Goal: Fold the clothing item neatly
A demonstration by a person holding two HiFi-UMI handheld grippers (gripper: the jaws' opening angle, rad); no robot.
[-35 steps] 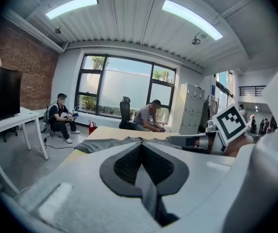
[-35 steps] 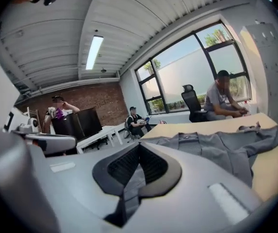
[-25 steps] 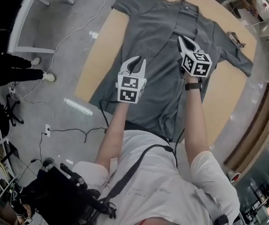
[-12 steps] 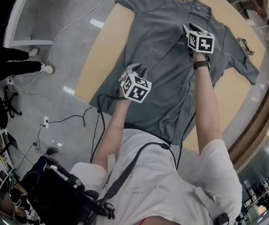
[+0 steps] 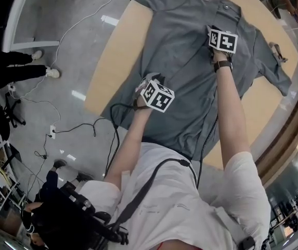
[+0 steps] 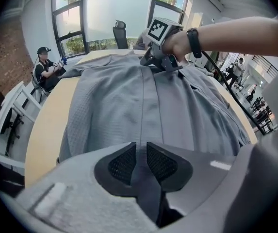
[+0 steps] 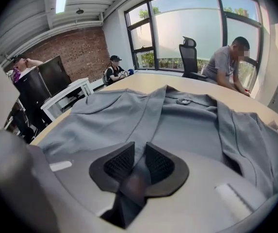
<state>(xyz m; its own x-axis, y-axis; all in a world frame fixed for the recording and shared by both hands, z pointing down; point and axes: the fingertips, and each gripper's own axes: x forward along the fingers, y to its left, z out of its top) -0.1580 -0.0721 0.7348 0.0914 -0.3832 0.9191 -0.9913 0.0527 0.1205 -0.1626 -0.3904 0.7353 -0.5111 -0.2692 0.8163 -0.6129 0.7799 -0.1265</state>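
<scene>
The grey shirt [image 5: 185, 51] lies spread front-up on the worktop [image 5: 112, 61], collar toward the far edge, hem at the near edge, sleeves out. The left gripper [image 5: 147, 81], near the hem, and the right gripper [image 5: 214, 30], below the collar, each pinch the front placket fold in narrow, closing jaws. The person's right forearm [image 5: 227, 103] crosses the shirt; cables [image 5: 81, 132] trail beside the left edge
</scene>
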